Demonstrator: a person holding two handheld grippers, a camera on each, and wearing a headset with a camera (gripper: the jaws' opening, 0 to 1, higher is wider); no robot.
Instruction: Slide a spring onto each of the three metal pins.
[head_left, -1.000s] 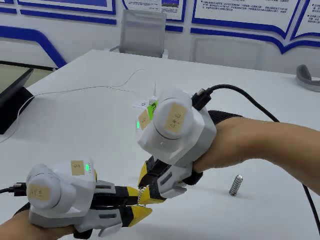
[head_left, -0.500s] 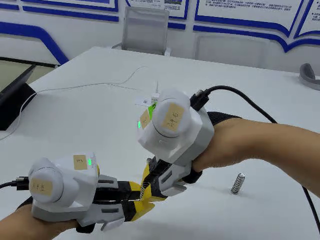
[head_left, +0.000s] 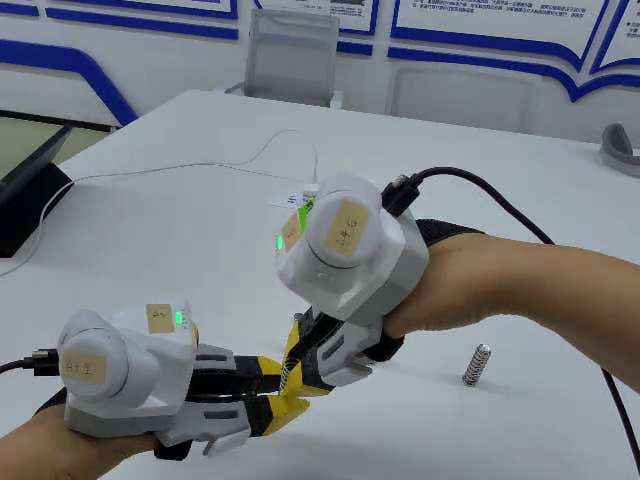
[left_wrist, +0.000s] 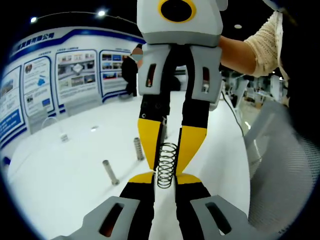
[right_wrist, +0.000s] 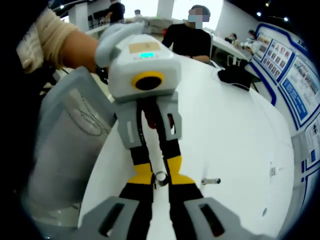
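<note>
Head view: spring (head_left: 288, 376) in hand-held gripper (head_left: 295, 381)

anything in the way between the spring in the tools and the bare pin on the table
Nothing visible. In the left gripper view the spring sits between the tips of the left tool and right tool; beyond them only bare white table lies before the bare pin. The sprung pin stands beside that path.
</note>
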